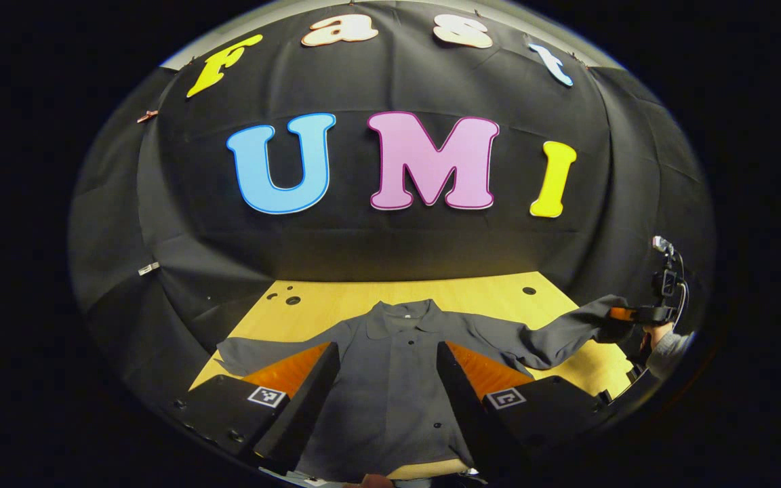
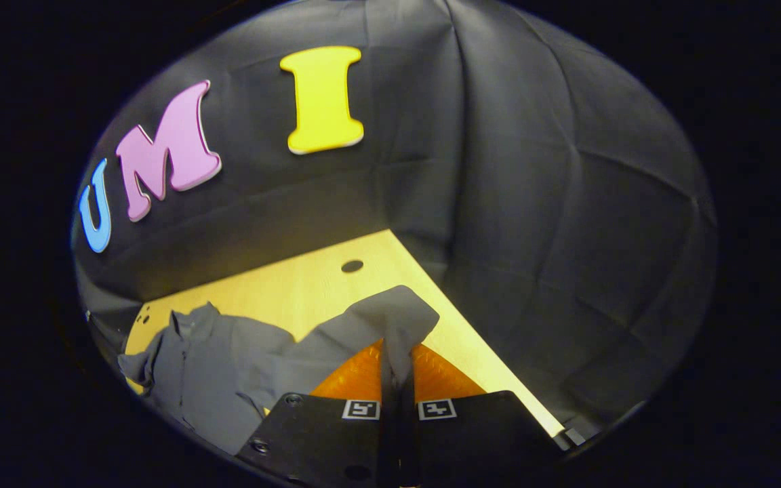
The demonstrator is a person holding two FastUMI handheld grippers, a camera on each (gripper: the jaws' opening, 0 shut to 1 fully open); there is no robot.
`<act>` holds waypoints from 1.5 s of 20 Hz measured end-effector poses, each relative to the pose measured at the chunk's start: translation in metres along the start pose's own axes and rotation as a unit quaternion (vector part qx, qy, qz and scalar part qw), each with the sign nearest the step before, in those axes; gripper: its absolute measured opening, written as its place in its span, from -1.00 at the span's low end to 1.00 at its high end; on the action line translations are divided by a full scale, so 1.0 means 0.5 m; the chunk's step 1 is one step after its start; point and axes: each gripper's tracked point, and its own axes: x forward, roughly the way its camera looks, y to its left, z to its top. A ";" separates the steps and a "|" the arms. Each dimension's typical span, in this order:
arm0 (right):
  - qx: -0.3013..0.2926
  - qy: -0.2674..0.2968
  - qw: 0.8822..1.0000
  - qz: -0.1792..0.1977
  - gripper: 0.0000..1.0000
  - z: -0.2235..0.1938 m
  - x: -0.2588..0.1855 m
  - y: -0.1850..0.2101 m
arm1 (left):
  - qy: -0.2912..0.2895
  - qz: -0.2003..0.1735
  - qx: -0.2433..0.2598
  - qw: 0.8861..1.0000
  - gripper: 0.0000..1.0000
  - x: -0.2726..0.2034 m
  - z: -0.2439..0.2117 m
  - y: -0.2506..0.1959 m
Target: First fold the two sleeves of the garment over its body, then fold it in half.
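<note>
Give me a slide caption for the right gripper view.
Right claw shut on a grey shirt's sleeve, lifting it above the wooden table.

- Black cloth wall (image 1: pixel 390 251) hangs creased behind and beside the table, from nine through three o'clock.
- Pale wooden tabletop (image 1: pixel 472 291) with small round holes (image 2: pixel 352 266), brightly lit, at six o'clock.

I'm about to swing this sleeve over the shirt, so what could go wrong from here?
1. The right claw pinches only the sleeve cuff; the cloth may slip out mid-swing.
2. Pulling could drag the shirt across the table and skew it.
3. The open left claw hangs over the body and may snag the fold.
</note>
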 end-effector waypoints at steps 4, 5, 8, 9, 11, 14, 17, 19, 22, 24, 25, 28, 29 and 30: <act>-0.004 -0.060 0.998 0.003 -0.89 0.085 -0.132 0.065 | -0.015 -0.022 0.007 1.000 0.83 -0.024 0.004 0.073; -0.006 -0.072 0.997 0.006 -0.89 0.103 -0.163 0.084 | -0.018 -0.025 0.007 0.999 0.83 -0.028 0.004 0.093; -0.013 -0.098 0.995 0.015 -0.89 0.131 -0.240 0.185 | -0.026 -0.032 0.004 0.999 0.83 -0.043 0.002 0.156; -0.014 -0.104 0.994 0.021 -0.89 0.134 -0.262 0.224 | -0.028 -0.031 0.002 0.999 0.83 -0.047 0.000 0.180; -0.026 -0.114 0.993 0.035 -0.89 0.134 -0.286 0.306 | -0.031 -0.029 -0.006 0.999 0.83 -0.053 -0.008 0.230; -0.044 -0.116 0.990 0.066 -0.89 0.119 -0.309 0.437 | -0.030 -0.018 -0.019 0.999 0.83 -0.060 -0.029 0.310; -0.061 -0.110 0.987 0.099 -0.89 0.092 -0.316 0.565 | -0.028 -0.001 -0.019 0.999 0.83 -0.063 -0.054 0.394; -0.076 -0.099 0.985 0.120 -0.89 0.063 -0.308 0.648 | -0.025 0.013 -0.016 0.999 0.83 -0.065 -0.074 0.451; -0.089 -0.069 0.983 0.146 -0.89 -0.006 -0.280 0.759 | -0.011 0.031 -0.027 0.999 0.83 -0.068 -0.110 0.528; -0.098 -0.050 0.981 0.157 -0.89 -0.058 -0.242 0.818 | 0.002 0.042 -0.038 0.998 0.83 -0.065 -0.140 0.577; -0.102 -0.039 0.981 0.160 -0.89 -0.087 -0.226 0.844 | 0.008 0.046 -0.043 0.998 0.83 -0.059 -0.154 0.598; -0.114 -0.008 0.980 0.165 -0.88 -0.175 -0.182 0.899 | 0.017 0.051 -0.055 0.997 0.83 -0.033 -0.185 0.651; -0.118 0.003 0.979 0.164 -0.89 -0.205 -0.167 0.913 | 0.020 0.049 -0.057 0.997 0.83 -0.017 -0.197 0.663; -0.120 0.013 0.979 0.163 -0.89 -0.231 -0.155 0.926 | 0.025 0.047 -0.058 0.997 0.83 -0.002 -0.206 0.675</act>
